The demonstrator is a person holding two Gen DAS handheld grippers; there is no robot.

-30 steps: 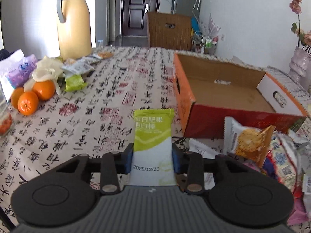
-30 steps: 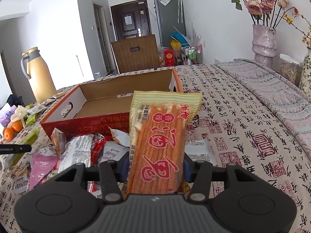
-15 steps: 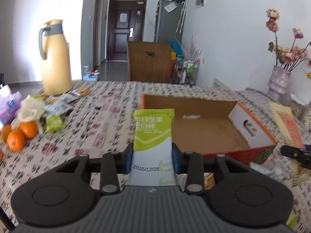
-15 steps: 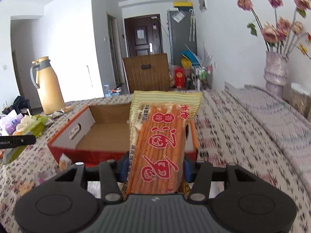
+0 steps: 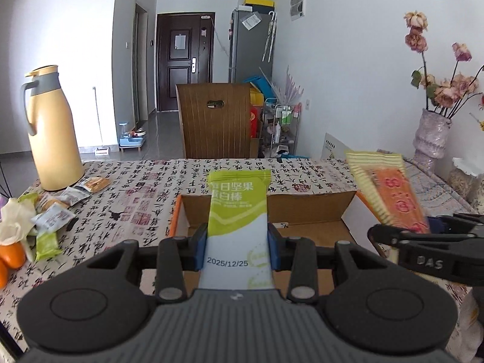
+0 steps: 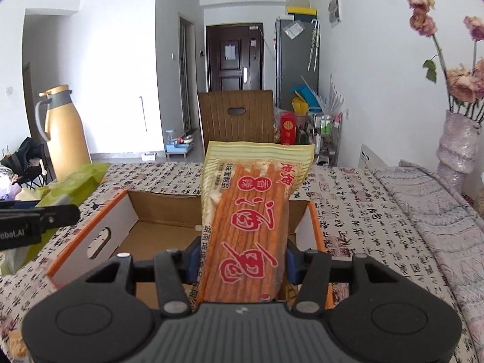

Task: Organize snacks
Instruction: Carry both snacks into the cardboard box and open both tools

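Observation:
My left gripper [image 5: 237, 249] is shut on a green and white nut bar packet [image 5: 237, 211], held upright over the near left part of the open orange cardboard box [image 5: 308, 208]. My right gripper [image 6: 240, 260] is shut on a long yellow packet of orange spicy sticks [image 6: 251, 211], held upright over the same box [image 6: 157, 211]. The right gripper [image 5: 429, 236] with its packet [image 5: 390, 190] also shows in the left wrist view, at the box's right end. The box interior that shows is bare cardboard.
A yellow thermos jug [image 5: 50, 130] stands at the table's far left, with loose snack packets [image 5: 54, 211] and oranges [image 5: 12, 254] nearby. A wooden chair [image 5: 216, 119] stands behind the table. A vase of flowers [image 5: 431, 136] stands at the far right.
Both grippers have risen and moved forward with their packets, from beside the snack pile to over the open box. Both stay shut on their packets.

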